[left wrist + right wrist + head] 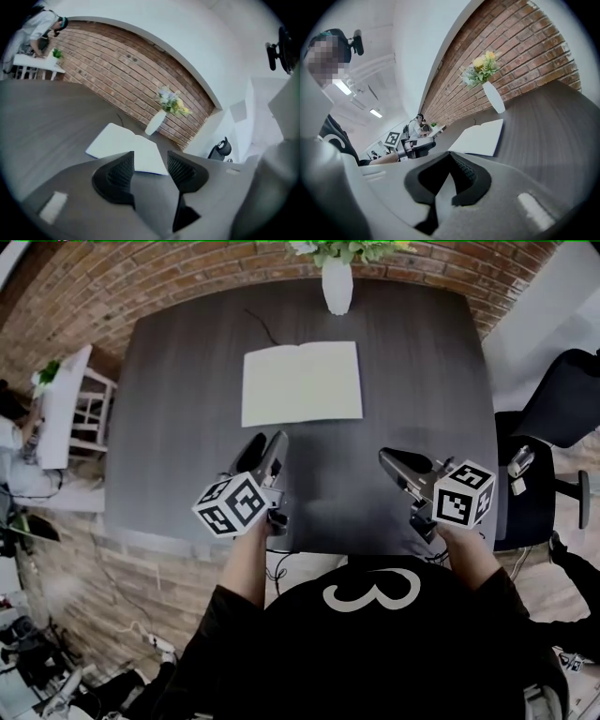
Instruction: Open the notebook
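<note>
Closest to us, we are holding the left gripper (267, 441) over the near part of the dark worktop (178, 446). Its jaws are standing apart with nothing between them, and through the gap we are seeing only bare worktop and a corner of the notebook (301, 383) farther off. At about 3 o'clock from it we are holding the right gripper (388, 457), whose jaws are pressing together on nothing. Both grippers are pointing toward 12 o'clock, and neither is touching the notebook. The notebook is lying open and flat in the middle of the worktop with its pale pages facing up, at roughly 1 o'clock from the left gripper and 11 o'clock from the right one. Beyond it, at 12 o'clock, a white vase (337, 285) of flowers is standing near the worktop's far edge, apart from the notebook. Behind the vase a brick wall (187, 277) is running across. A black office chair (562, 409) is standing off the worktop at 3 o'clock.
</note>
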The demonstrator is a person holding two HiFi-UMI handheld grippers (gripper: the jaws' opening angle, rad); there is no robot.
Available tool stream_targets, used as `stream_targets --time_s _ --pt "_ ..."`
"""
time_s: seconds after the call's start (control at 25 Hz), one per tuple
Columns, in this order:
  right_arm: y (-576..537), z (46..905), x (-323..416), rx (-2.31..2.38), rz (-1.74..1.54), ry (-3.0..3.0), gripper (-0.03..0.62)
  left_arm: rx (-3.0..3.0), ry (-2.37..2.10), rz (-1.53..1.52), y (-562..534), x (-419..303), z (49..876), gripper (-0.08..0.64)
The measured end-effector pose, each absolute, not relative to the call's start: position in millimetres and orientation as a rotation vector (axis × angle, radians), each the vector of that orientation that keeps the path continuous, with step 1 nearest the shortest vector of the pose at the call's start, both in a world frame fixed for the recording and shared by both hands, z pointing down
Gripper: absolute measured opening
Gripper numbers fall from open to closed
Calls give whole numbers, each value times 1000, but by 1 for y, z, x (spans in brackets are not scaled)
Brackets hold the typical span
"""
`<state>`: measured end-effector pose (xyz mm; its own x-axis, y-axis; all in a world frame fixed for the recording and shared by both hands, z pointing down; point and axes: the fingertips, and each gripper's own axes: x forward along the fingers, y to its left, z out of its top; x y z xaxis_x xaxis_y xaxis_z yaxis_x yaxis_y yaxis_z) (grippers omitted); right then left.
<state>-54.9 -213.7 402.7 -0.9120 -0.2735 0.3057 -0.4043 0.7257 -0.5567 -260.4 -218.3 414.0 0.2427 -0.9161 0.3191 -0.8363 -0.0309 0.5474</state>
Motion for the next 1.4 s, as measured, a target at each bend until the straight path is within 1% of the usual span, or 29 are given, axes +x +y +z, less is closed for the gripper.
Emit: stream_targets --time_s 0.16,0.28,0.4,0.48,0.6,0.68,0.88,1.4 --pt "-196 376 -53 551 853 -2786 2 2017 -1546 -18 -192 -221 386 204" --pt "-179 352 -51 560 775 -2850 2 2133 -1458 -6 -168 -190 361 151" --pt "-152 336 -49 554 733 -2903 2 2219 -1386 -15 -142 -167 342 132" --pt "-135 331 -49 552 696 -2920 2 2269 -1351 -3 -125 -156 333 100" --pt "-116 319 -48 554 650 -2946 2 2363 -1313 6 -106 -139 316 24" --pt "-104 312 -47 541 624 -2967 2 2427 -1283 14 -93 -125 307 0" --pt "-85 307 -42 553 580 -2991 2 2504 -1251 56 -75 -105 300 12" --pt "-64 306 -48 560 478 -2978 2 2532 -1265 61 -55 -103 297 14"
